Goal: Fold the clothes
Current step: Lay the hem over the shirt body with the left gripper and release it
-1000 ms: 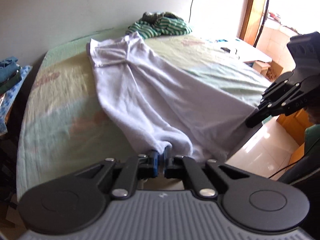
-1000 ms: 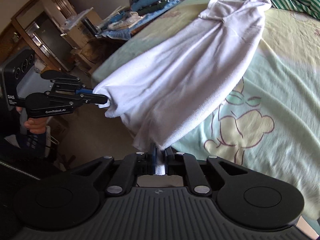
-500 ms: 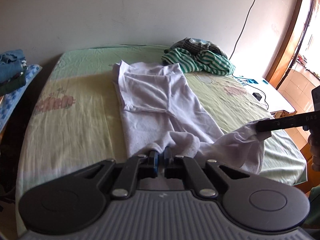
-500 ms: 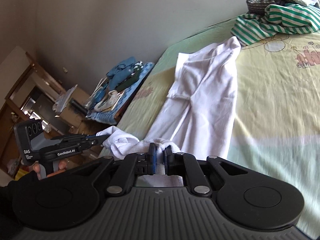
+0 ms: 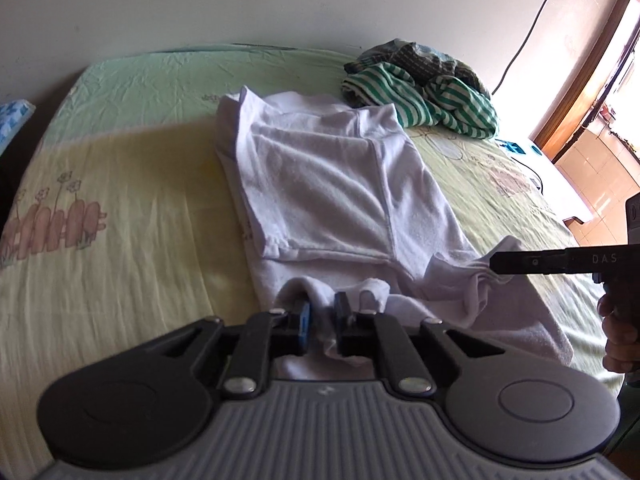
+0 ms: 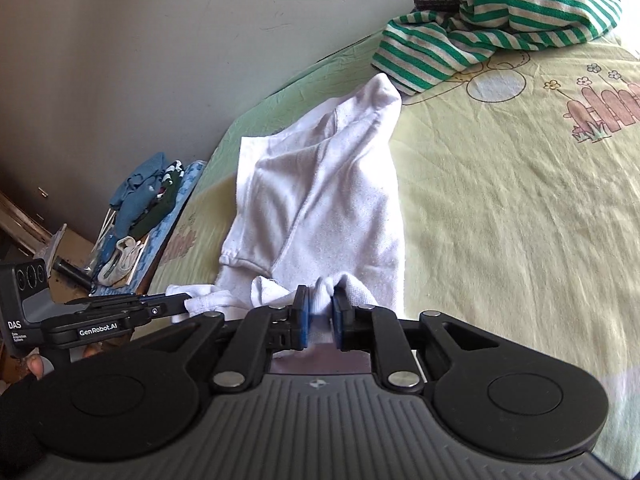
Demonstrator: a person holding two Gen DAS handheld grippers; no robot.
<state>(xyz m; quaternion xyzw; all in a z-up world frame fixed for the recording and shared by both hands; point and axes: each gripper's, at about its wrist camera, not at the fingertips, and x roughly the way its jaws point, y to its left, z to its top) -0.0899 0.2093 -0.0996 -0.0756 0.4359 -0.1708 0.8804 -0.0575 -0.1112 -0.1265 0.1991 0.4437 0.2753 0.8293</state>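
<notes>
A white shirt (image 5: pixel 328 192) lies lengthwise on the bed, its sleeves folded in and its lower hem doubled up toward me. My left gripper (image 5: pixel 322 314) is at the hem's left corner; its jaws are opening, with loose white cloth still lying between the blue pads. My right gripper (image 6: pixel 320 312) is at the other hem corner, jaws also opening around a bunch of the same shirt (image 6: pixel 328 200). In the left wrist view the right gripper (image 5: pixel 494 262) reaches in from the right, tips in the cloth. In the right wrist view the left gripper (image 6: pixel 186 306) comes in from the left.
A green-and-white striped garment (image 5: pixel 420 92) (image 6: pixel 500 28) is heaped with a dark one at the bed's far end. The green and yellow printed sheet (image 5: pixel 120 200) (image 6: pixel 500 220) is bare around the shirt. Stacked blue clothes (image 6: pixel 144 200) sit beside the bed. A hand (image 5: pixel 620 332) holds the right gripper.
Both grippers carried the shirt's hem from off the bed edge forward over the shirt and lowered it. Their jaws, pinched shut on the cloth before, now stand parted.
</notes>
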